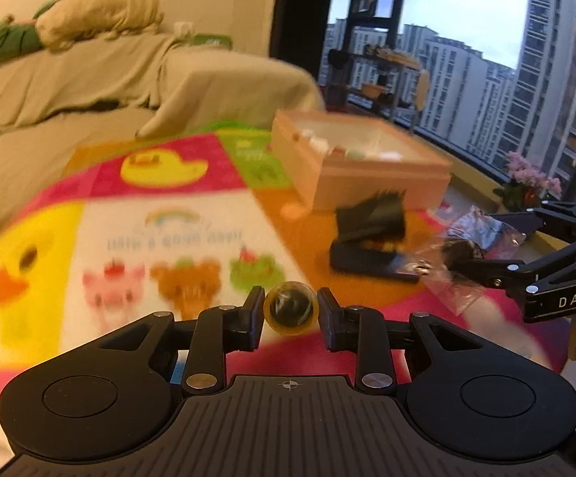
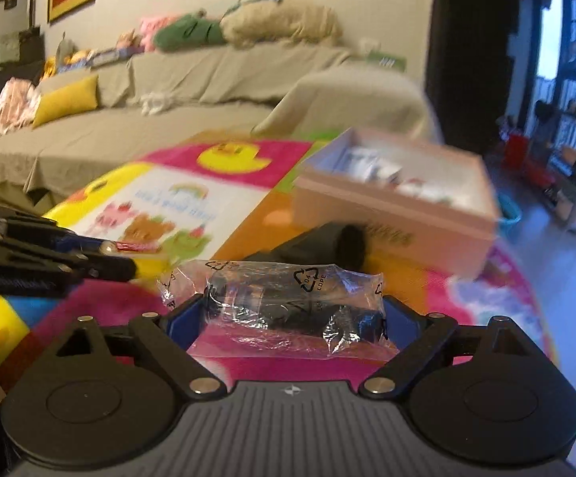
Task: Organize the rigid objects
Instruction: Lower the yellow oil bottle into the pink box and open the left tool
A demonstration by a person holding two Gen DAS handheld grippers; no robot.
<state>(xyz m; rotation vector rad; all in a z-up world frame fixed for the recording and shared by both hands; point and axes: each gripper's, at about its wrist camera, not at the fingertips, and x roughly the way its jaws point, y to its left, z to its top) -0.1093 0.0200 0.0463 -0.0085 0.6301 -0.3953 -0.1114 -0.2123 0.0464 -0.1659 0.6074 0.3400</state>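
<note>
My left gripper (image 1: 291, 310) is shut on a small round capsule (image 1: 291, 307) with a yellow rim and dark core, held above the colourful play mat (image 1: 160, 214). My right gripper (image 2: 288, 314) is shut on a clear plastic bag holding a black object (image 2: 288, 298); it also shows at the right of the left wrist view (image 1: 463, 262). A pink open box (image 1: 367, 167) with small items inside stands at the mat's far side, also in the right wrist view (image 2: 399, 206). A black object (image 1: 371, 238) lies on the mat in front of the box.
A sofa under a beige cover (image 2: 208, 91) with cushions runs behind the mat. A window with a shelf rack (image 1: 383, 75) and pink flowers (image 1: 530, 177) is at the right. The left gripper's arm (image 2: 41, 262) crosses the right wrist view's left side.
</note>
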